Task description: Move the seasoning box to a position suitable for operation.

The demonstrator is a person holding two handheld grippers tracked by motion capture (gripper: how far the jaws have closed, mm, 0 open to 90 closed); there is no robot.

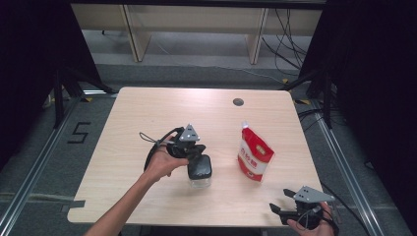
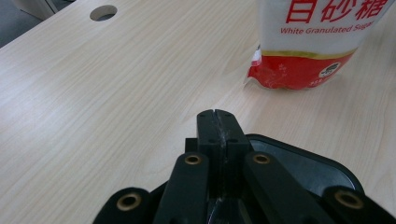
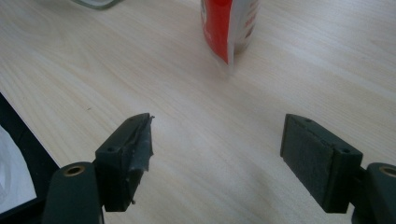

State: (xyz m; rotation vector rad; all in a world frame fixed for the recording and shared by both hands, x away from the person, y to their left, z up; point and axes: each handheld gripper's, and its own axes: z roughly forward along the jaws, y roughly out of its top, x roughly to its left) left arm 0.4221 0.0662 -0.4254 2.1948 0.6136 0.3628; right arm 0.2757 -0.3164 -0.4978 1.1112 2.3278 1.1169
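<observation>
Left gripper (image 1: pixel 196 156), jaws clenched flat together with nothing visible between them, resting over the black lid (image 2: pixel 308 165) of a clear glass jar (image 1: pixel 199 181) that stands at mid-counter, nearer the front edge; whether the jaws touch the lid cannot be told. Right gripper (image 3: pixel 217 154), jaws released and wide apart, idling low over bare wood at the near right corner of the counter (image 1: pixel 147 113), holding nothing. Step in hand, as judged: work at the jar's lid, the closed jaws set against its top, possibly to press or shift it; the next move probably calls for steady downward contact without tipping the jar, or for reopening the jaws to span the lid. Surroundings: a red-and-white pouch of white granulated sugar (image 1: pixel 254 153) standing upright just to the right of the jar, apart from it, the nearest obstacle to any sideways sweep; a round cable hole (image 1: pixel 238 102) near the counter's far edge, well clear.
</observation>
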